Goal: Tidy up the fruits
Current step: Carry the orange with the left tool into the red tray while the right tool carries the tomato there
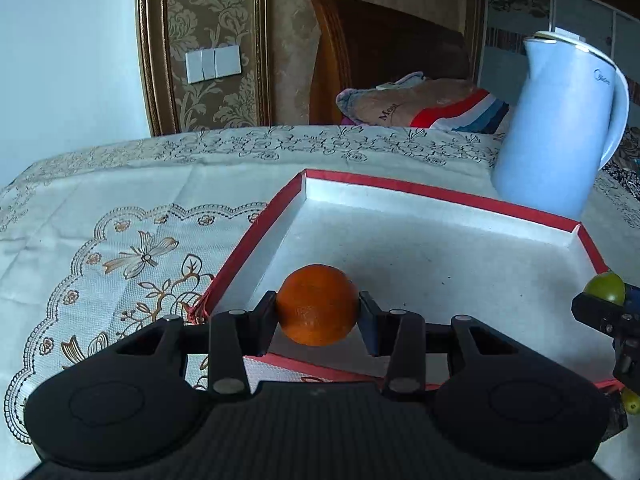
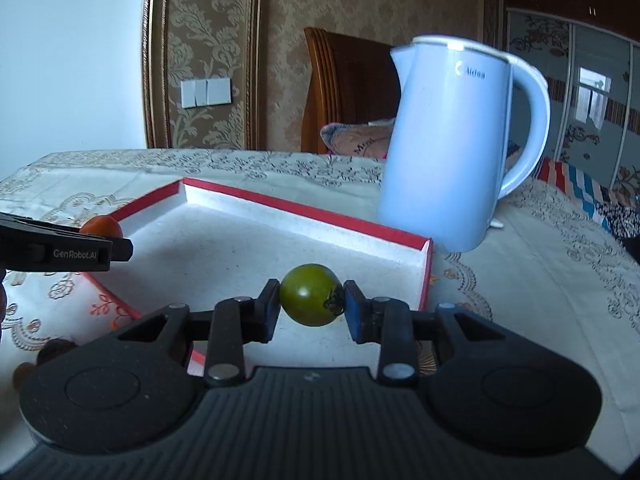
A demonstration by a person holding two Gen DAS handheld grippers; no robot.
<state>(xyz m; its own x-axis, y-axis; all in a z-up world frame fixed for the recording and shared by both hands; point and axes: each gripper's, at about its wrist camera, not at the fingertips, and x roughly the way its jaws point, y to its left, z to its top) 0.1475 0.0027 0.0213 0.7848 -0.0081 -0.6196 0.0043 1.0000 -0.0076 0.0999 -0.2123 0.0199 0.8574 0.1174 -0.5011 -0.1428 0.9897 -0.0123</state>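
The left gripper pinched an orange, the right gripper a green tomato; both were best lowered before release into the red-rimmed tray.

- The tray's near rim is hidden behind the left gripper
- The kettle's handle is cut off at the left view's right edge
- Small brown things beside the right gripper's body are too blurred to identify

Left gripper jaws clamp an orange above red-rimmed tray.
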